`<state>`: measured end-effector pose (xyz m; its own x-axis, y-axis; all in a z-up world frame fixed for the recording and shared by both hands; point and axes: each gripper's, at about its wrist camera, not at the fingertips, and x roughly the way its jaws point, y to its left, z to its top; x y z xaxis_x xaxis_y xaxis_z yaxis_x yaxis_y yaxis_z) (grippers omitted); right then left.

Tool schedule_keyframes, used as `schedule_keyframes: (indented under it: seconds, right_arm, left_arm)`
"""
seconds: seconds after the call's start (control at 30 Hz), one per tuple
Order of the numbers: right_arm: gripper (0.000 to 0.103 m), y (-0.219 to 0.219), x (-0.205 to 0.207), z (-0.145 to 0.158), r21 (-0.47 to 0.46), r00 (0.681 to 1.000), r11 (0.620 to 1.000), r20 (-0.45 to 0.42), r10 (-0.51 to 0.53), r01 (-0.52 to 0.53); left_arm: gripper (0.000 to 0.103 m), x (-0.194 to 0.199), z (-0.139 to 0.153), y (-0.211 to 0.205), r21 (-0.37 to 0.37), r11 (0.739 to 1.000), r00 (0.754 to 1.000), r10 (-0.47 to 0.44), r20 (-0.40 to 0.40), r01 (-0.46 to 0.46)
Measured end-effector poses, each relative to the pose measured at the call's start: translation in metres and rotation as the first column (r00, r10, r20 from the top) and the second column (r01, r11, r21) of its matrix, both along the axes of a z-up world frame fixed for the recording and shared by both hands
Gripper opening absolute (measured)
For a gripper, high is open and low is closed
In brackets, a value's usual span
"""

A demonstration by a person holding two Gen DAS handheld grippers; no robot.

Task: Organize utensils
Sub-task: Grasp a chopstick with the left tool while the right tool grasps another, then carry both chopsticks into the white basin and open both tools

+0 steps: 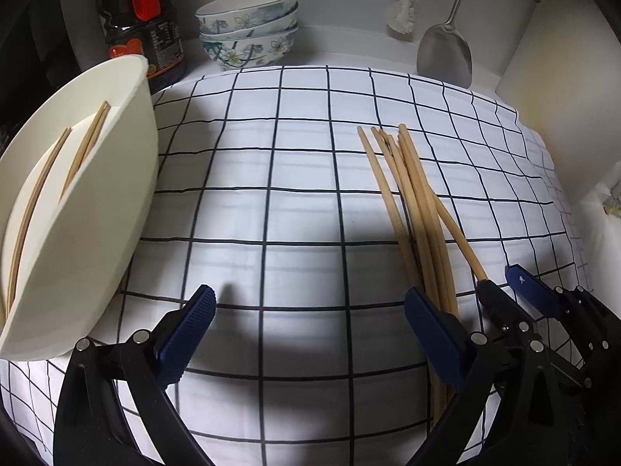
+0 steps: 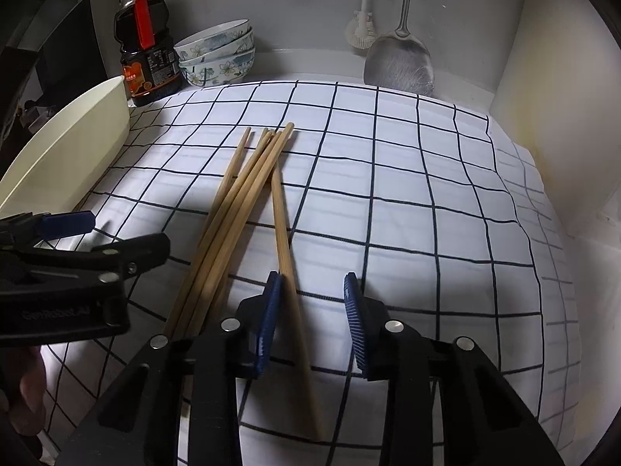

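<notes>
right gripper (image 2: pixel 310 310) hiding chopstick ends (image 2: pixel 248 202)

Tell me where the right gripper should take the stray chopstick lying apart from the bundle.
Grip the stray chopstick on its near half, from above with one pad on each side. It lies flat on the checked cloth, and only there does it diverge clear of the bundle. The right gripper already straddles it.

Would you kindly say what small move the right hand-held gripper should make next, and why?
Probably finish closing the right hand-held gripper: one pale wooden chopstick lies between its open jaws, against the left pad only. The cream plastic holder already holds chopsticks.
</notes>
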<state>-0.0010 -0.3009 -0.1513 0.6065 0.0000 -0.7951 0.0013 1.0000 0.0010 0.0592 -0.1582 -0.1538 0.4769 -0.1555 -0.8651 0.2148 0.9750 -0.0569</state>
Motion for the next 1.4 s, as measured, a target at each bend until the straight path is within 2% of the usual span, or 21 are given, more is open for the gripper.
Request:
schedule_keyframes:
  seconds: [0.1, 0.37, 0.63, 0.8, 0.87, 0.97, 1.0, 1.1, 1.17, 1.2, 1.23, 1.27, 1.3, 1.4]
  right_arm:
    - [0.026, -0.008, 0.001, 0.0, 0.003, 1.0, 1.0, 0.0, -0.022, 0.022]
    - [0.026, -0.029, -0.002, 0.001, 0.011, 0.999, 0.999, -0.01, -0.05, 0.05]
    - [0.025, -0.04, -0.004, 0.002, 0.013, 0.997, 0.997, -0.013, -0.071, 0.071]
    - [0.026, -0.04, -0.003, 0.002, 0.002, 0.998, 0.998, -0.014, -0.061, 0.061]
    - [0.026, -0.039, -0.001, 0.002, 0.001, 0.999, 0.999, -0.013, -0.052, 0.052]
    - [0.028, -0.036, 0.003, 0.002, -0.003, 0.999, 0.999, -0.013, -0.033, 0.033]
    - [0.033, -0.035, 0.006, 0.002, -0.004, 1.0, 1.0, -0.013, -0.025, 0.025]
    - [0.039, -0.032, 0.015, 0.001, -0.003, 1.0, 1.0, -0.016, -0.003, 0.003]
    - [0.039, -0.031, 0.02, 0.001, -0.001, 1.0, 1.0, -0.017, 0.009, -0.009]
    - [0.036, -0.029, 0.023, 0.001, -0.002, 1.0, 1.0, -0.021, 0.02, -0.02]
    - [0.031, -0.028, 0.024, 0.001, -0.004, 0.999, 1.0, -0.024, 0.029, -0.029]
    - [0.017, -0.025, 0.025, 0.002, 0.0, 0.998, 0.999, -0.031, 0.053, -0.053]
    - [0.01, -0.021, 0.025, 0.002, -0.013, 0.998, 0.998, -0.035, 0.061, -0.061]
    - [0.007, -0.017, 0.024, 0.002, -0.03, 0.997, 0.997, -0.042, 0.069, -0.07]
  left_arm:
    - [0.096, 0.003, -0.003, -0.006, 0.004, 1.0, 1.0, -0.005, 0.002, 0.005]
    - [0.096, 0.008, -0.007, -0.015, -0.003, 1.0, 1.0, -0.019, -0.002, 0.019]
    - [0.096, 0.01, -0.011, -0.029, 0.056, 0.998, 0.999, -0.043, 0.011, 0.042]
    - [0.096, 0.012, -0.011, -0.029, 0.057, 0.998, 0.999, -0.04, 0.02, 0.039]
    - [0.093, 0.012, -0.01, -0.029, 0.055, 0.998, 0.999, -0.045, 0.028, 0.044]
    - [0.08, 0.011, -0.007, -0.033, 0.054, 0.996, 0.997, -0.067, 0.042, 0.065]
    - [0.074, 0.011, -0.006, -0.034, 0.052, 0.996, 0.996, -0.074, 0.046, 0.072]
    - [0.053, 0.01, -0.003, -0.039, 0.046, 0.994, 0.993, -0.098, 0.061, 0.096]
    - [0.031, 0.01, -0.001, -0.042, 0.04, 0.993, 0.991, -0.116, 0.064, 0.113]
    - [0.025, 0.01, 0.0, -0.043, 0.04, 0.992, 0.991, -0.121, 0.063, 0.119]
    - [0.013, 0.01, 0.0, -0.044, 0.036, 0.991, 0.99, -0.128, 0.061, 0.126]
    - [0.011, 0.01, 0.0, -0.044, 0.034, 0.991, 0.989, -0.132, 0.059, 0.131]
    - [0.01, 0.01, 0.0, -0.043, 0.03, 0.991, 0.989, -0.135, 0.057, 0.134]
    - [0.007, 0.011, 0.0, -0.042, 0.026, 0.99, 0.989, -0.139, 0.047, 0.137]
